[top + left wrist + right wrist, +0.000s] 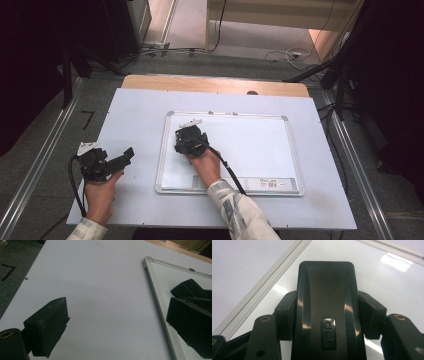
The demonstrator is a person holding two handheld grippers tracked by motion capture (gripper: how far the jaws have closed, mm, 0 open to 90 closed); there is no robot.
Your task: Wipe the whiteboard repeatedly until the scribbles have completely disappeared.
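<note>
Left gripper point(120, 322) hovering over white sheet point(100, 277), jaws spread wide apart. Right jaw overlapping whiteboard point(175, 280), its metal frame point(156, 297) running alongside.

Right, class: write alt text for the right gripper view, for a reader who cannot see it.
A glossy black whiteboard eraser with a small logo badge is clamped between the right gripper's two black fingers. Beneath it lies a clean whiteboard, its silver frame running diagonally at the left.

Both grippers were black. The left gripper point(127, 153) trailed a black cable point(74, 182). The person wore pale patterned sleeves point(239, 210).
</note>
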